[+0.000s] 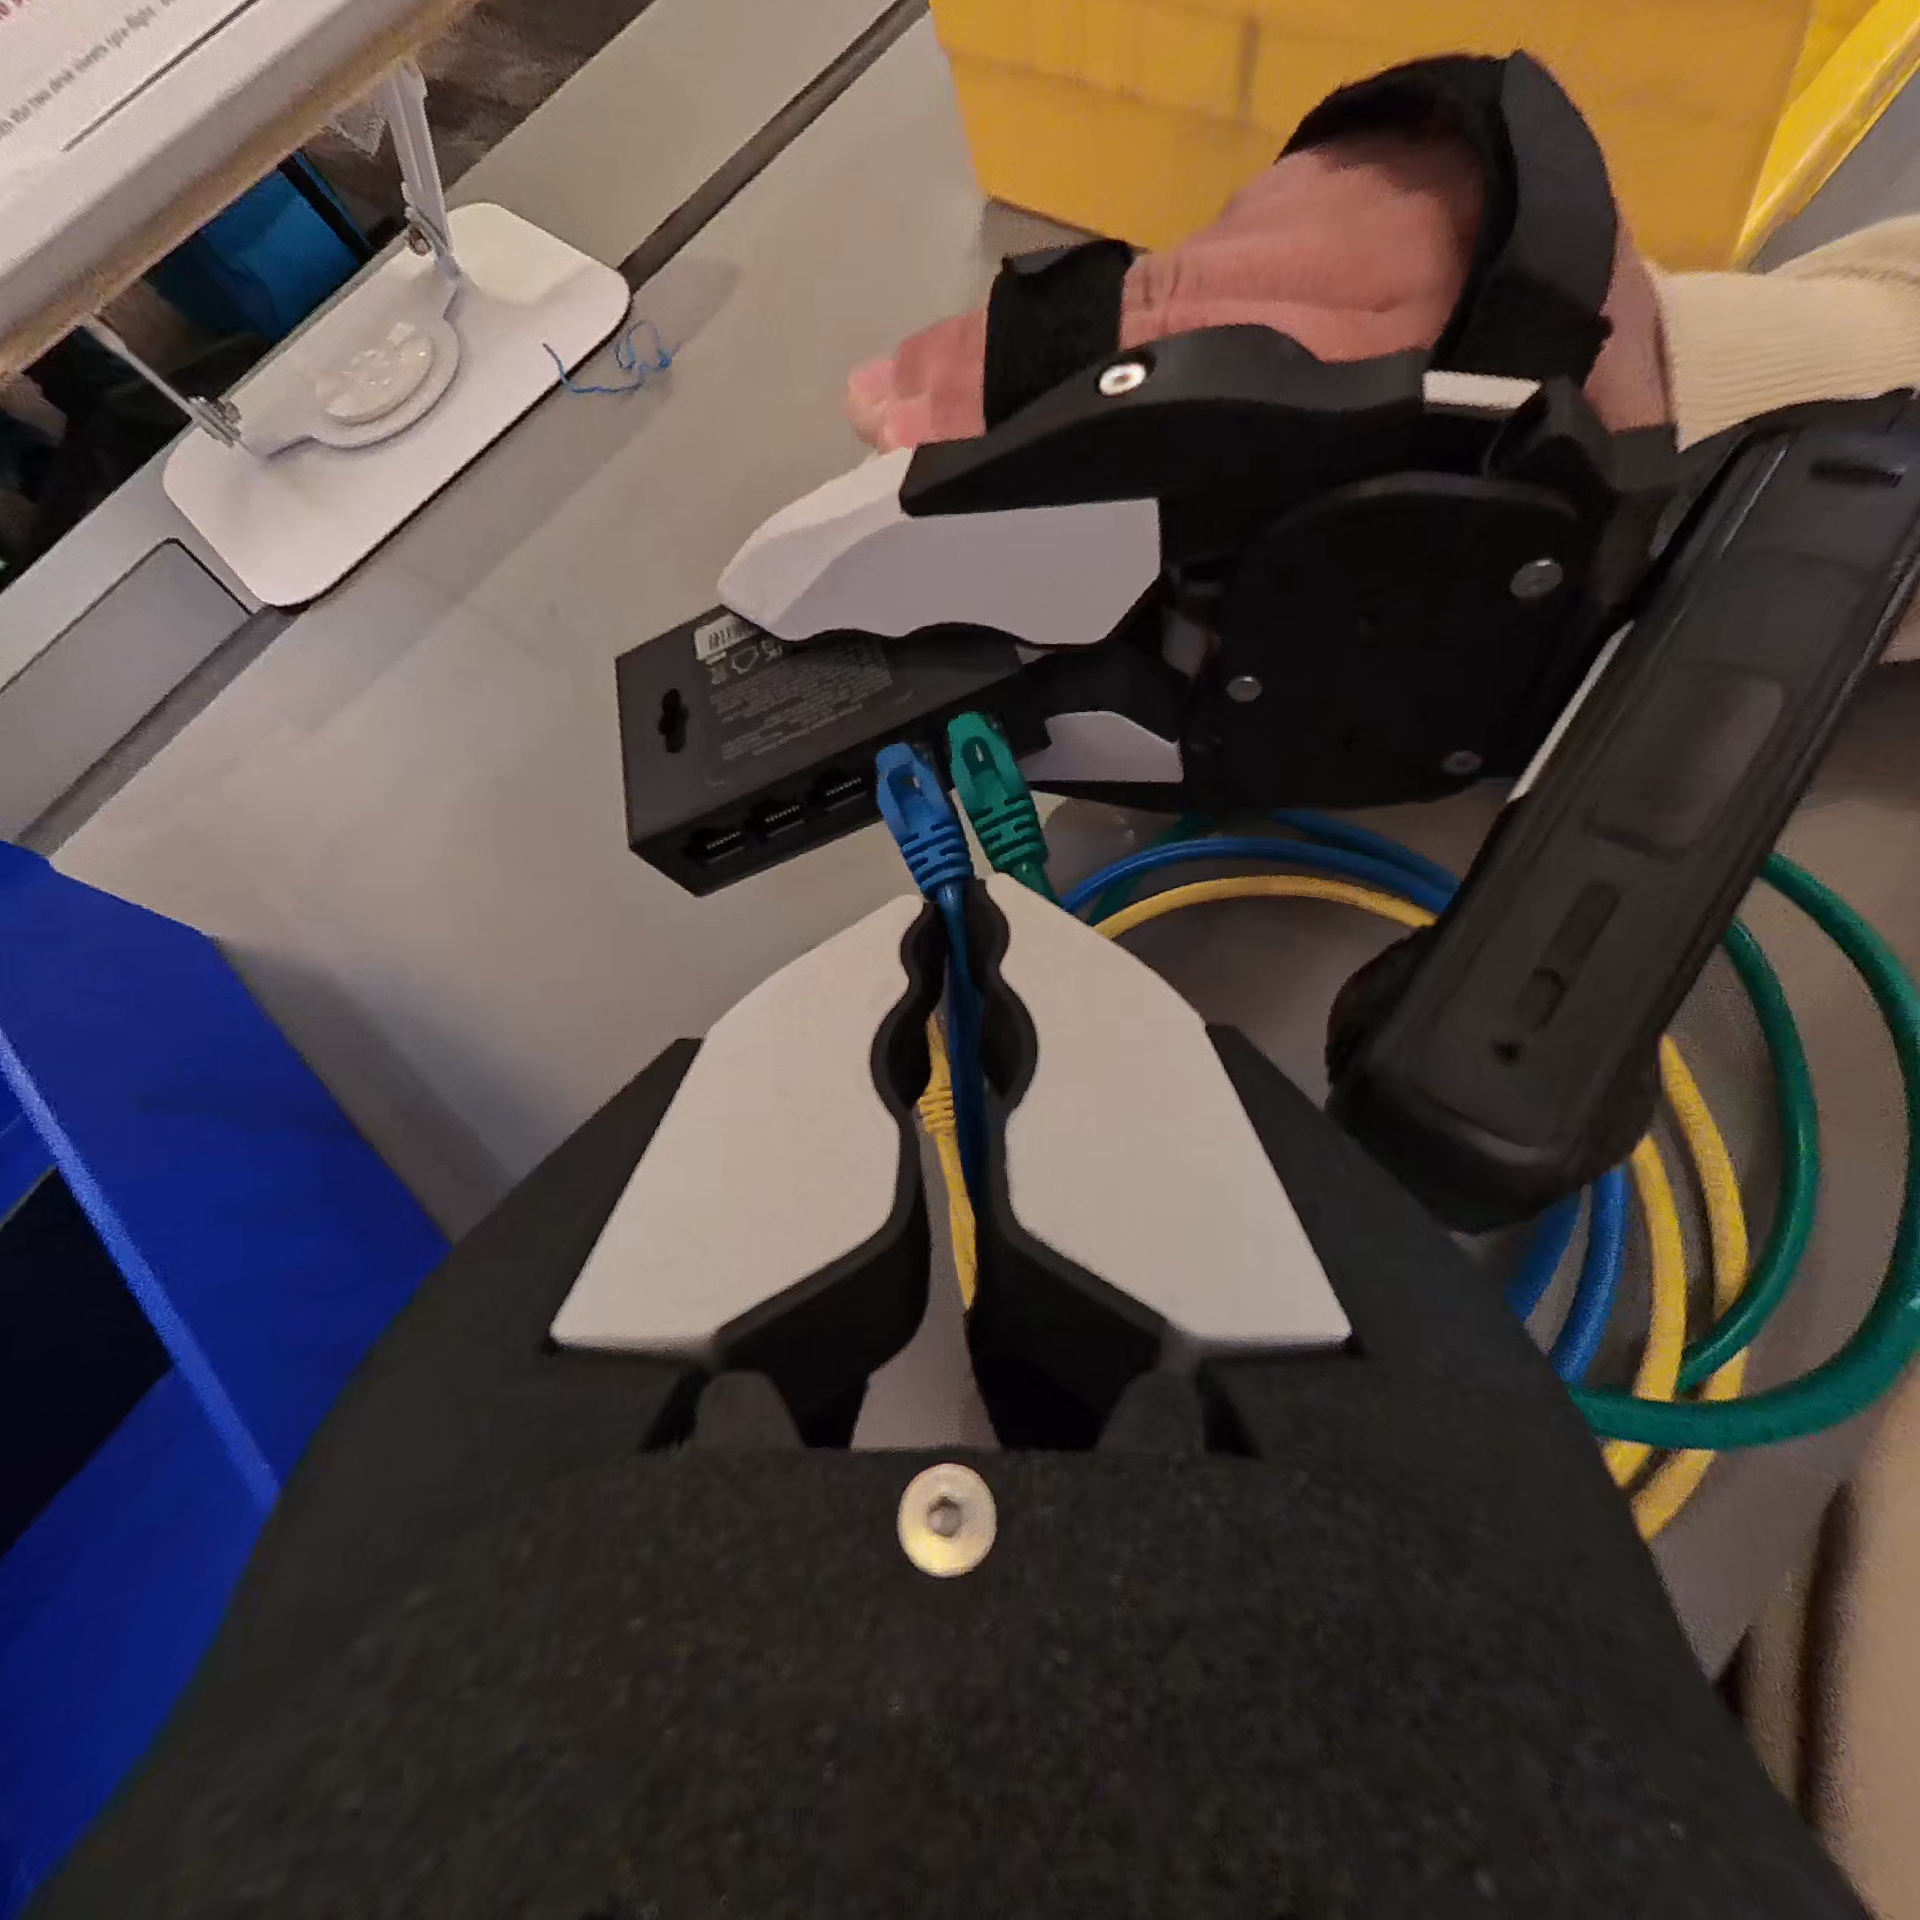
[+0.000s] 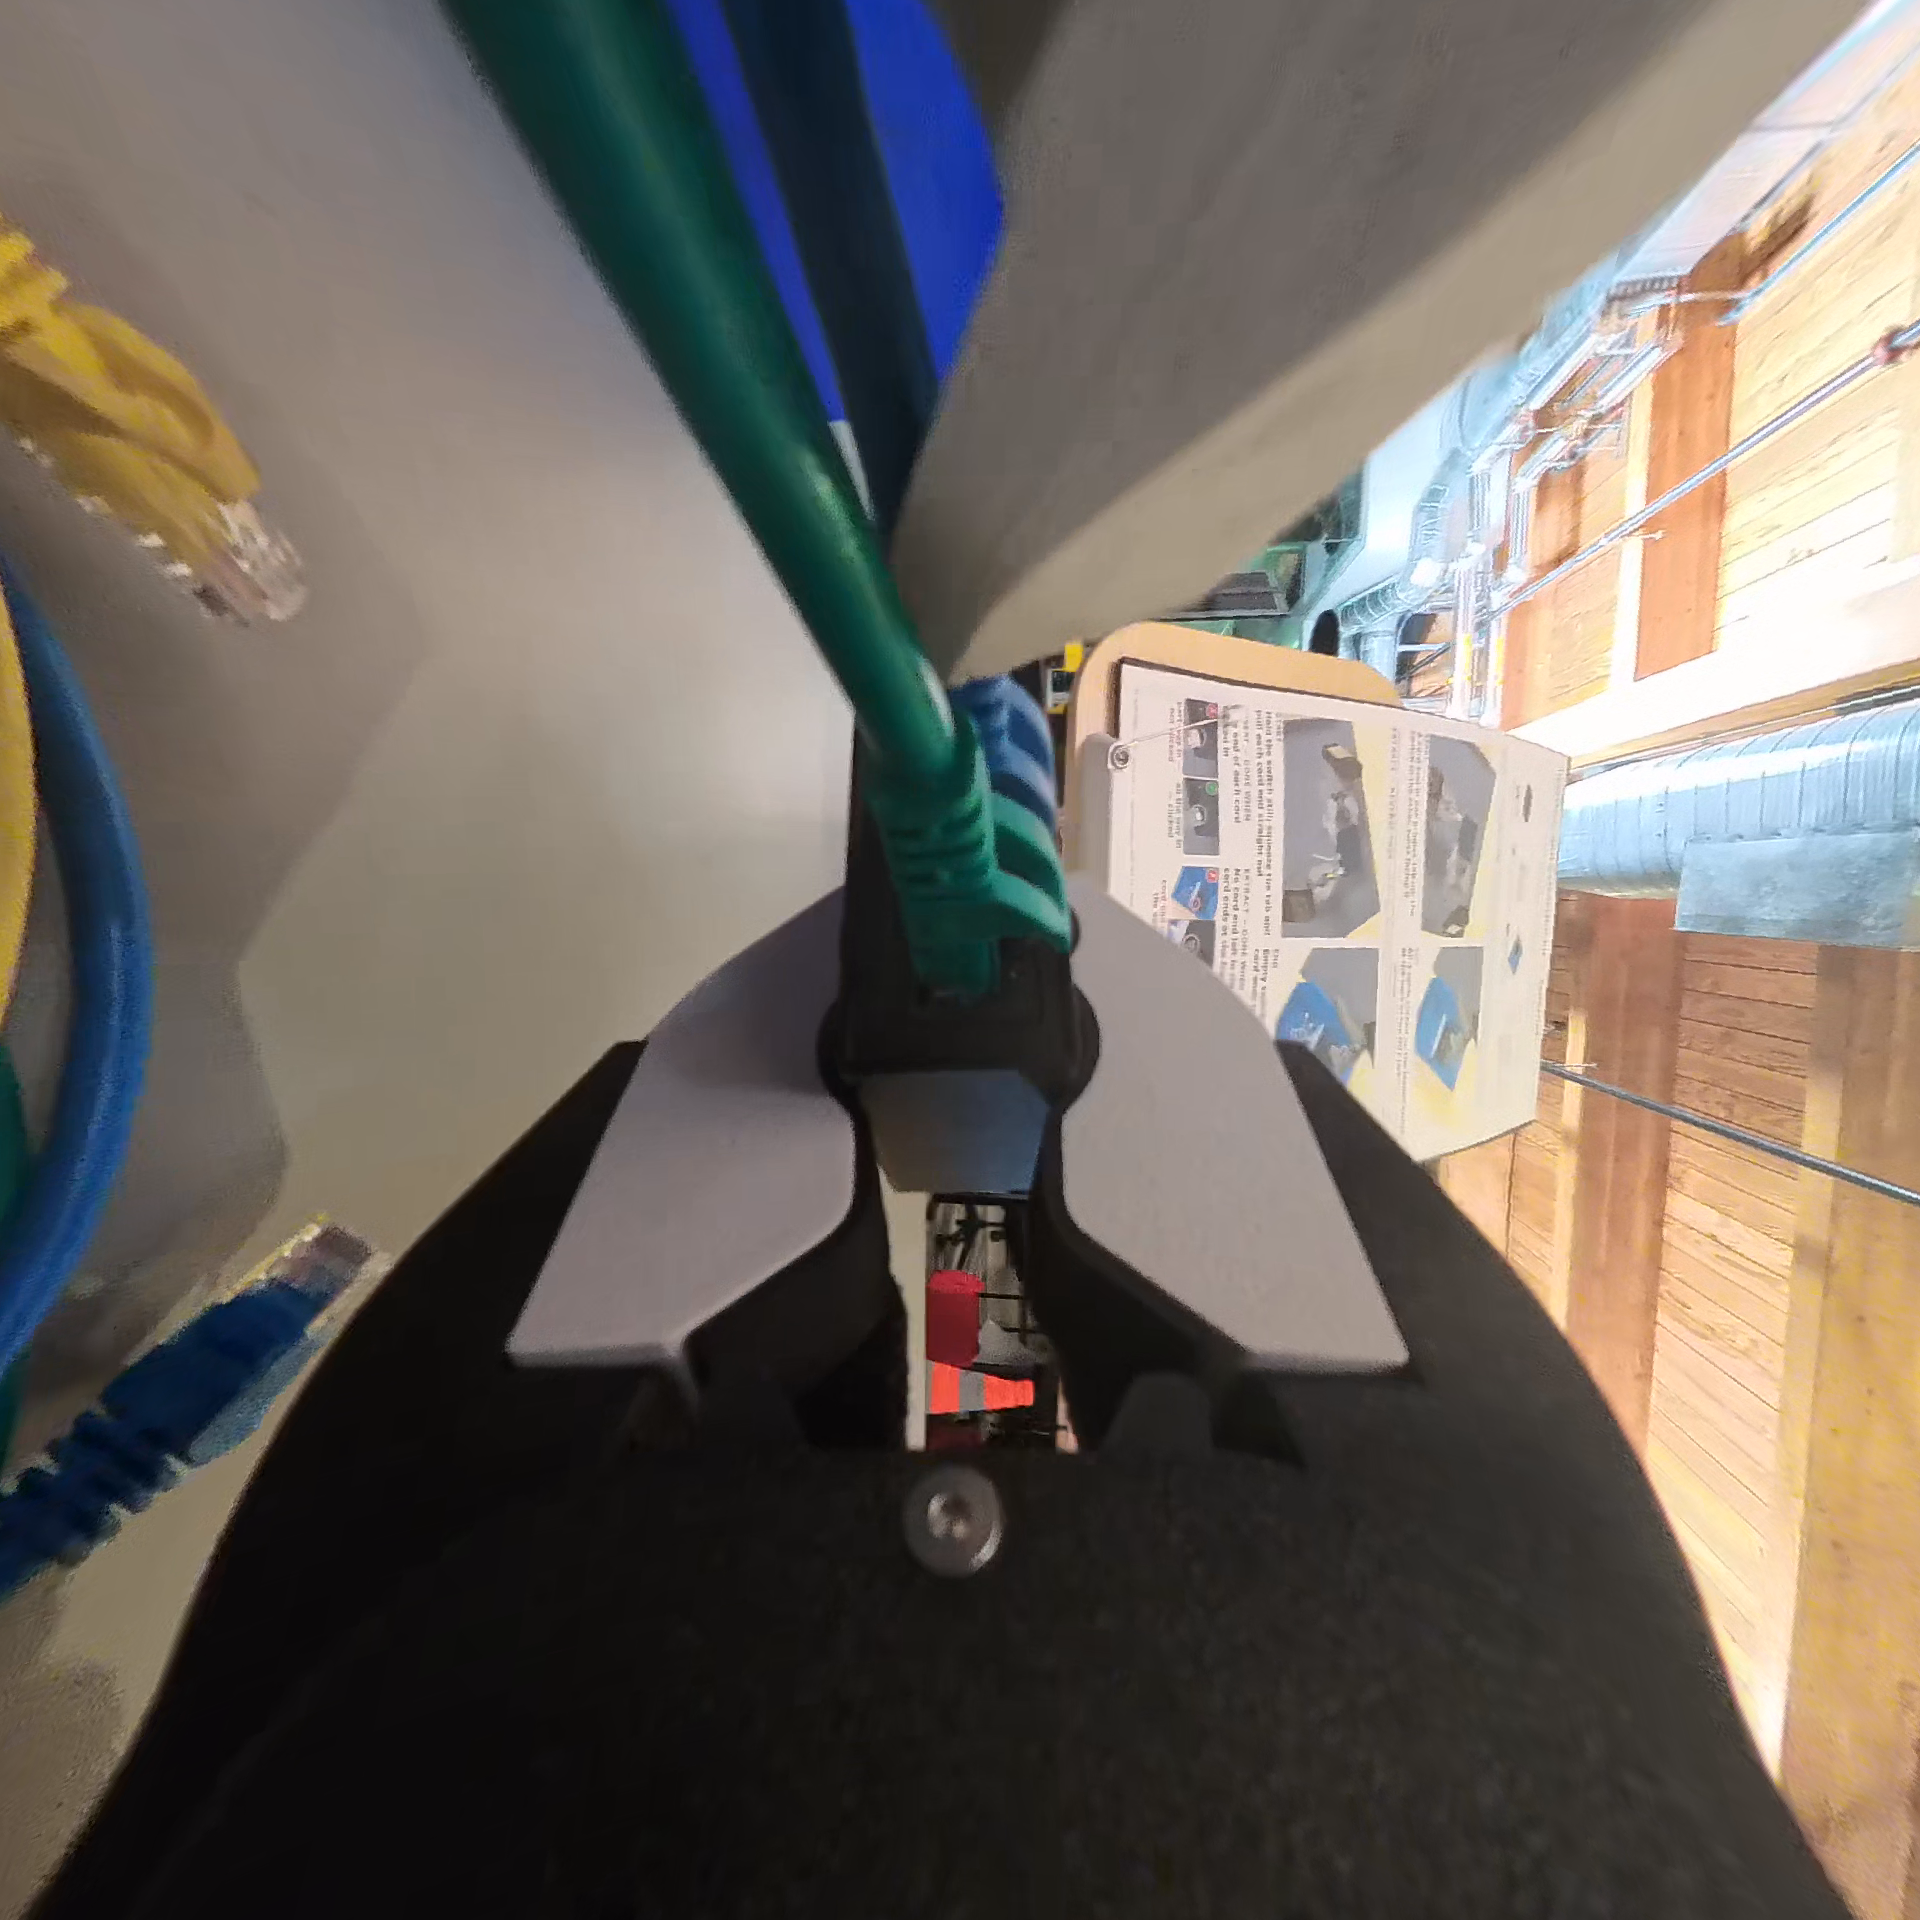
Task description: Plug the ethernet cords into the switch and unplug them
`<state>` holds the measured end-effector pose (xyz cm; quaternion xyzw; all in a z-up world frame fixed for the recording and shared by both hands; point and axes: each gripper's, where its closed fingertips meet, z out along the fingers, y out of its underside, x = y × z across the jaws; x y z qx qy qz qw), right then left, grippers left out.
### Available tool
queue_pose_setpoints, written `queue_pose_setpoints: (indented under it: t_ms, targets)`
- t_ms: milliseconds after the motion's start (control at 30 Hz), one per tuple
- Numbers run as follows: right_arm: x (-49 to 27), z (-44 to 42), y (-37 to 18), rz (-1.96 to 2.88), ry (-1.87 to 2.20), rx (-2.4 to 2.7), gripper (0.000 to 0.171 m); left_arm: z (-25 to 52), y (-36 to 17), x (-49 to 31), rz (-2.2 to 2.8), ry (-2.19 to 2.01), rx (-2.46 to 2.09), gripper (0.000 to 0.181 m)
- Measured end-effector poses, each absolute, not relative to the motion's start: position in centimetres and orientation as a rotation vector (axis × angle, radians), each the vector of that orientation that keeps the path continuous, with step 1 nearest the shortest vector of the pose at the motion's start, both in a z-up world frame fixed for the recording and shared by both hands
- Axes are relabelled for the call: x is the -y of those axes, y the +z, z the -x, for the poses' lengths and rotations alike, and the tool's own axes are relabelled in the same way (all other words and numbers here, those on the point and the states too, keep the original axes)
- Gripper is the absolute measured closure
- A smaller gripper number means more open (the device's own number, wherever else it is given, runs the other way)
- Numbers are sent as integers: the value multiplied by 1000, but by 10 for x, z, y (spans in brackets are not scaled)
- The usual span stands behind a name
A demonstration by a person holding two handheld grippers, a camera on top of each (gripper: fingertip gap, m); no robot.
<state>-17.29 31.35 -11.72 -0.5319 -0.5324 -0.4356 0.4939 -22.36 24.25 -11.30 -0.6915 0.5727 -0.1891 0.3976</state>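
The black switch (image 1: 790,748) lies on the grey table. A blue plug (image 1: 920,821) and a green plug (image 1: 992,795) sit in two neighbouring ports. My left gripper (image 1: 958,899) is shut on the blue cord just behind its plug. My right gripper (image 1: 914,670) comes in from the right and is shut on the switch (image 2: 956,1039), one finger above and one below. In the right wrist view my right gripper (image 2: 951,899) shows the green plug (image 2: 951,862) right at its fingertips. A loose yellow plug (image 2: 156,447) and a loose blue plug (image 2: 208,1382) lie on the table.
Coils of blue, yellow and green cord (image 1: 1766,1195) lie at the right, under the right gripper. A blue bin (image 1: 156,1195) stands at the left, a yellow box (image 1: 1351,104) at the back. A white stand (image 1: 416,395) holds an instruction sheet (image 2: 1351,883).
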Motion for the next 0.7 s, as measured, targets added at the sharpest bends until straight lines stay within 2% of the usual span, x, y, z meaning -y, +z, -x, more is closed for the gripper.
queue_pose_setpoints:
  t_ms: [100,167,200,233,300,433,633,700]
  targets:
    - [-314,173,-120,1299,-1039,1298,141,224,-113,-241,1756,-519,-1449,176]
    - [-332,129,-140,1487,-1155,1293,142,225,-94,-230,1724,-629,-1428,177]
    - [-338,101,-151,1616,-1169,1244,141,229,-86,-230,1704,-587,-1411,177]
    - [-334,107,-136,1531,-1099,1201,142,233,-84,-237,1677,-475,-1397,177]
    - [-315,146,-102,1398,-959,1139,142,234,-95,-243,1735,-501,-1404,177]
    - [-322,141,-117,1381,-1027,1216,142,245,-129,-263,1898,-448,-1390,177]
    - [-317,138,-96,1325,-1014,1146,142,240,-179,-265,2019,-422,-1433,176]
    - [-313,140,-98,1293,-1032,1160,142,236,-175,-266,1996,-478,-1396,167]
